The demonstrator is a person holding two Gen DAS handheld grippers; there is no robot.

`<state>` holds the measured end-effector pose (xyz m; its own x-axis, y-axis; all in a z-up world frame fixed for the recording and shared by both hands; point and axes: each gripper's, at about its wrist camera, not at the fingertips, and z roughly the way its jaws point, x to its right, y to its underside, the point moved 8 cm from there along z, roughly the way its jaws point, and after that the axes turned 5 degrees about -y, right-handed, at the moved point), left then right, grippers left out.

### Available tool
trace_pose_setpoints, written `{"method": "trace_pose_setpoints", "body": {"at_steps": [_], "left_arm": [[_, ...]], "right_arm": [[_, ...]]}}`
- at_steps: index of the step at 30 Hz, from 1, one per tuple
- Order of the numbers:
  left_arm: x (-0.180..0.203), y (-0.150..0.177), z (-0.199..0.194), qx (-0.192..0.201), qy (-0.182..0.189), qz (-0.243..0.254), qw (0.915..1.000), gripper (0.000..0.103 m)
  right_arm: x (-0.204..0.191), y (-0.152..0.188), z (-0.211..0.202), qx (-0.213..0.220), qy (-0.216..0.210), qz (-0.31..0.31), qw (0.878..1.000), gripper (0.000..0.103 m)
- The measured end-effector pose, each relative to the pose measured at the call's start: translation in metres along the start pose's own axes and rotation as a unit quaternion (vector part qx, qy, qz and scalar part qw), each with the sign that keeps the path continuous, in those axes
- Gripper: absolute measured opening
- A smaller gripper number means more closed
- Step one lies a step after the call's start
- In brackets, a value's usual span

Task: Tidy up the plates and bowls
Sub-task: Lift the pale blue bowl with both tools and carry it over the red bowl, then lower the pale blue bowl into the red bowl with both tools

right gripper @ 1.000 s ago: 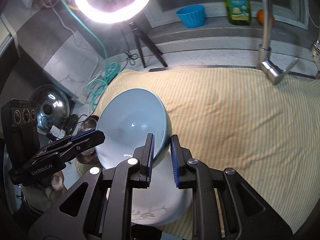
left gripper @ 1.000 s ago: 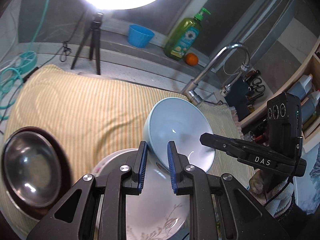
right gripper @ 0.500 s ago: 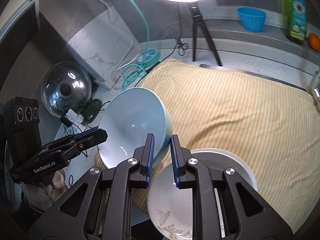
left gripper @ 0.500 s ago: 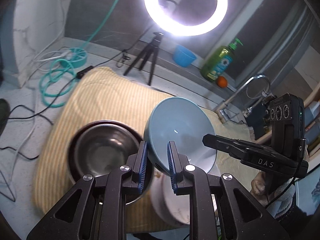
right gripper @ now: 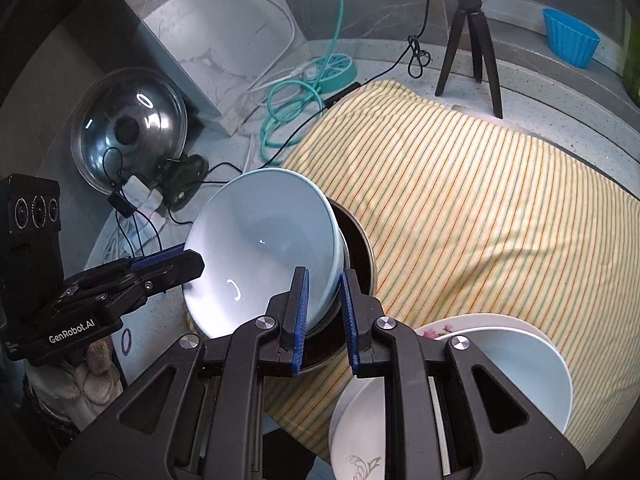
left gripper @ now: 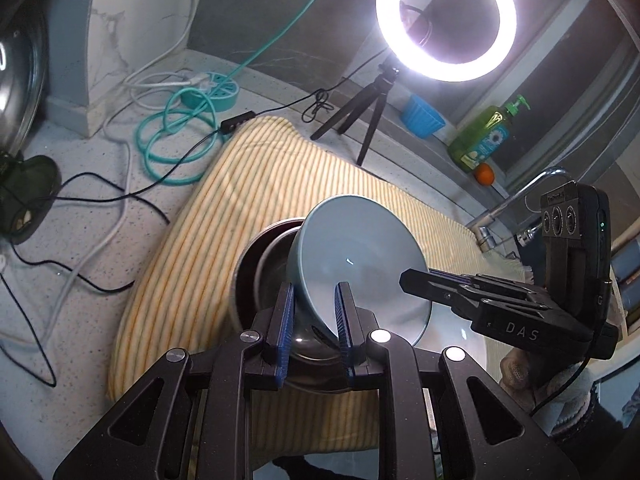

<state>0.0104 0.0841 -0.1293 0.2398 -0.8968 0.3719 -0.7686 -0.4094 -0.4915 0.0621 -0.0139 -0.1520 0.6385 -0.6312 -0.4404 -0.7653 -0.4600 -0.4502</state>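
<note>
Over the metal bowl (left gripper: 260,280) on the striped cloth (right gripper: 460,200), the blue bowl (left gripper: 360,256) hung tilted, carried by both grippers at once. The left gripper (left gripper: 314,320) had its fingers narrowed on one side of the rim, wall between the pads; the right gripper (right gripper: 324,308) pinched the opposite side of the rim the same way. The blue bowl's lower edge sat just inside the metal bowl's mouth, though whether they touched could not be told. White plates (right gripper: 500,360) lay stacked near the right gripper, at the cloth's near edge.

The risk, as I judged it, lay in the shared hold: each grip was a thin pinch on smooth glaze, so if one hand ran ahead or twisted, the rim could slide out of a pad. Letting go while tilted would probably drop the bowl askew, knocking the steel rim rather than nesting.
</note>
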Motion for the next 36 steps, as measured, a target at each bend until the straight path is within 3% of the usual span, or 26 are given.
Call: {"method": "trace_pose_setpoints", "body": {"at_steps": [18,19,21,23,36], "left_arm": [[-0.012,0.006,0.013,-0.021,-0.012,0.002,0.9997,0.018],[-0.012,0.006,0.013,-0.022,-0.014,0.001,0.9997,0.018],[-0.012,0.006,0.012,-0.02,-0.014,0.001,0.9997,0.02],[-0.013,0.005,0.01,-0.019,-0.017,0.0,0.9997,0.024],[-0.051,0.004,-0.005,-0.006,-0.02,-0.056,0.9982,0.027]], "right_arm": [[0.002,0.006,0.026,-0.029,0.022,-0.016,0.999,0.02],[0.002,0.006,0.026,-0.028,0.022,-0.019,0.999,0.022],[0.0,0.004,0.023,-0.02,0.022,-0.023,0.999,0.039],[-0.002,0.001,0.017,-0.01,0.02,-0.026,0.999,0.05],[0.033,0.004,-0.013,0.024,-0.005,0.051,0.998,0.051]]}}
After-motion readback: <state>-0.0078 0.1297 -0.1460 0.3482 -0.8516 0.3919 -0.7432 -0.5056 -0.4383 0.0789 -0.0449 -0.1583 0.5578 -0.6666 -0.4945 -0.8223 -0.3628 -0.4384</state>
